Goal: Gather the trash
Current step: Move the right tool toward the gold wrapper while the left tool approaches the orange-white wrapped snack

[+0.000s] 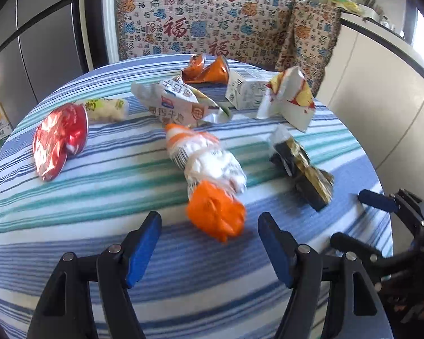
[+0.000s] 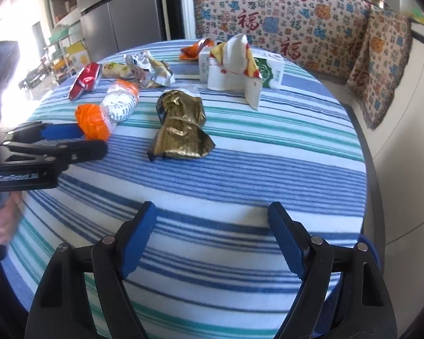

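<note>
The orange-and-white wrapper [image 1: 209,175] lies on the striped worktop [image 1: 99,186], its long axis running from the far trash pile toward the left gripper [image 1: 209,247], orange twisted end nearest. That gripper gapes empty just before it. The right gripper [image 2: 212,236] is spread wide, empty, with the gold wrapper [image 2: 181,130] beyond.

Round table [image 2: 268,169] under a cloth striped blue, teal and white. Lying on it: red foil wrapper [image 1: 59,138] toward the left edge, pale snack pack [image 1: 107,109] just beside it; orange-and-white wrapper [image 1: 209,175] mid-table; gold-and-black wrapper [image 2: 181,124] nearer the right edge. Toward the far edge: crumpled white printed bag [image 1: 178,101], orange foil wrapper [image 1: 206,70], white carton [image 1: 244,90], white-red-yellow bag [image 1: 289,96].
</note>
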### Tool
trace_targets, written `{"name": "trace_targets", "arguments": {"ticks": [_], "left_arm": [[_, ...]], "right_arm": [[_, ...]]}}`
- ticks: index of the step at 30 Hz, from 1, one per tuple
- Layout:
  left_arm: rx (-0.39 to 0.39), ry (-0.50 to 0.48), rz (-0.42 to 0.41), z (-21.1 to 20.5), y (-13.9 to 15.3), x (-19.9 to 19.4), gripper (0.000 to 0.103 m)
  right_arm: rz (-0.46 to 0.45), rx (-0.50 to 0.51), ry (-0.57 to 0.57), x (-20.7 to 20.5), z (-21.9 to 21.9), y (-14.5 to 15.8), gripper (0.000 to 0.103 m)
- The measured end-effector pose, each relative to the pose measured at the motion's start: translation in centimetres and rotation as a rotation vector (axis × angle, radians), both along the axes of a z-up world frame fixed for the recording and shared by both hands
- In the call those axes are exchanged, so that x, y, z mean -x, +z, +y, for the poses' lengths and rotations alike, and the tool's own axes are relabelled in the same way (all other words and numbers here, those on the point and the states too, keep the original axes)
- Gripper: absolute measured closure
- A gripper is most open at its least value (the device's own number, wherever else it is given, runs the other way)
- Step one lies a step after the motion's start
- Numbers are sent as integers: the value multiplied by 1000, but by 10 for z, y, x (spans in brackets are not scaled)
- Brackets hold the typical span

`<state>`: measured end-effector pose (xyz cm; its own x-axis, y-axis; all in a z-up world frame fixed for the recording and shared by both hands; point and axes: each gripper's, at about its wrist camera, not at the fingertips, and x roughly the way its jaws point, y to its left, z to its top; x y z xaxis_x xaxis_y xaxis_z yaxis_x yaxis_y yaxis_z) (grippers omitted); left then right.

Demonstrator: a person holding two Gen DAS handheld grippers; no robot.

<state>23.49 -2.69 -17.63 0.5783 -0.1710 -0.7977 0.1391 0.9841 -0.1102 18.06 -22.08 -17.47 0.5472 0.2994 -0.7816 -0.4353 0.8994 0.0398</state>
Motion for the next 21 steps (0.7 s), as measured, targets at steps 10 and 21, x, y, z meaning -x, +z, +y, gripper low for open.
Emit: {"name": "trace_targets", "arguments": {"ticks": [10, 21], "left_arm": [[-2, 12, -7, 15, -1, -23, 31], [-15, -73, 11, 57, 4, 12, 31]], "right_arm": [[2, 2, 18, -31, 29, -1, 20], [113, -3, 87, -40, 37, 5, 19]]}}
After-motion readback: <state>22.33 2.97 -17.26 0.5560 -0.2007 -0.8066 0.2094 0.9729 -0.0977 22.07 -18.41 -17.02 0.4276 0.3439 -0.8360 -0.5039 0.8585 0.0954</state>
